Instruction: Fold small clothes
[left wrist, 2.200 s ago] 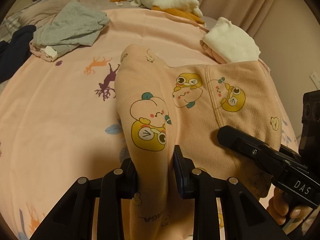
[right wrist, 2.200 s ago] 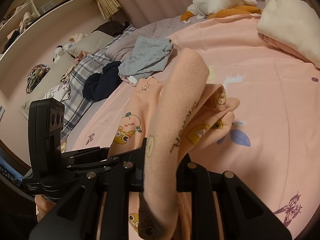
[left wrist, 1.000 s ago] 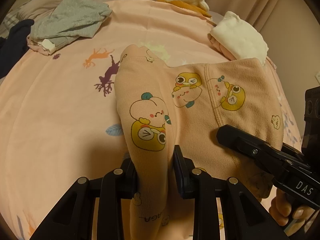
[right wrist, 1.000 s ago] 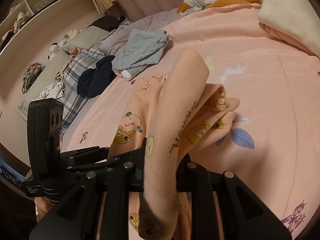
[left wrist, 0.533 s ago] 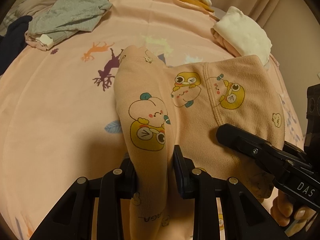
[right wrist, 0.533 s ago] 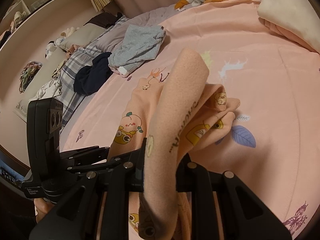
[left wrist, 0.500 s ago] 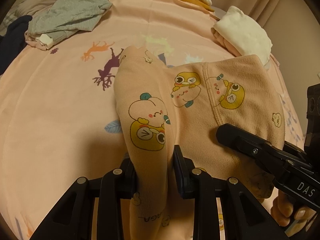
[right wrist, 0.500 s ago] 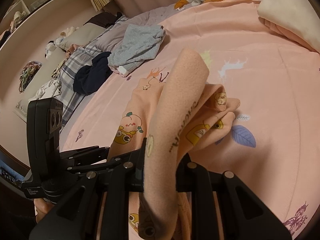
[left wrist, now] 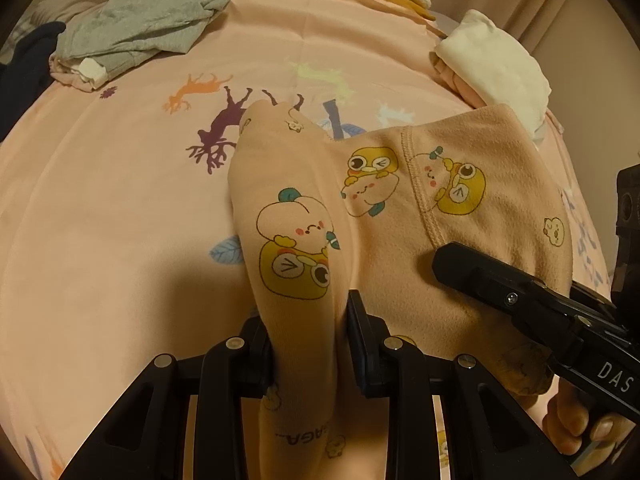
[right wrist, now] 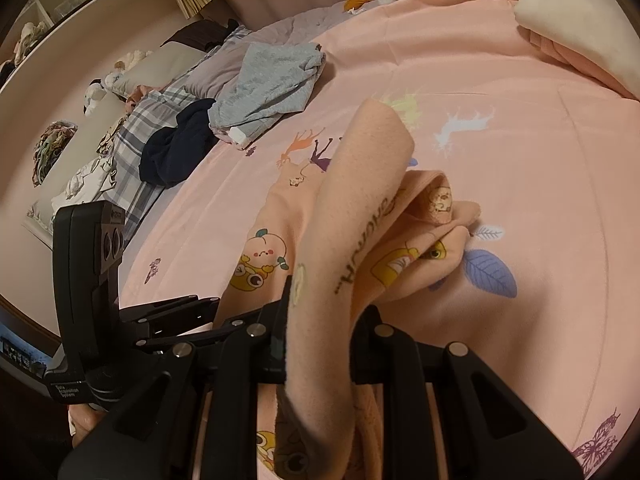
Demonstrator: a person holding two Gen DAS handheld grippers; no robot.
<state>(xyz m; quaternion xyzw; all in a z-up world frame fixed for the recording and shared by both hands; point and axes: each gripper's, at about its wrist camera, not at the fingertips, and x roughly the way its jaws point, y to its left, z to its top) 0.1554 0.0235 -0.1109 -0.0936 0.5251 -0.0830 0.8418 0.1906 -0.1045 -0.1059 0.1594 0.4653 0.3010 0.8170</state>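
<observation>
**Peach garment held aloft by both grippers, fold not yet laid**

The left gripper (left wrist: 308, 332) is clamped narrow on a bunched edge of the peach fleece garment (left wrist: 400, 208); the right gripper (right wrist: 320, 320) pinches another bunched edge of the same piece. The garment hangs between the two tools above the pink printed bedsheet (left wrist: 120, 200), its far end drooping toward the sheet.

Judgement: the step in hand is the carry or lay-over part of a fold. The next move calls for lowering both edges evenly onto the sheet, keeping them aligned before letting go.

The garment is soft, thick fleece printed with yellow-and-peach cartoon figures, with a stitched seam showing. A grey garment (left wrist: 140, 24) and a folded cream item (left wrist: 496, 64) lie well apart on the bed.
</observation>
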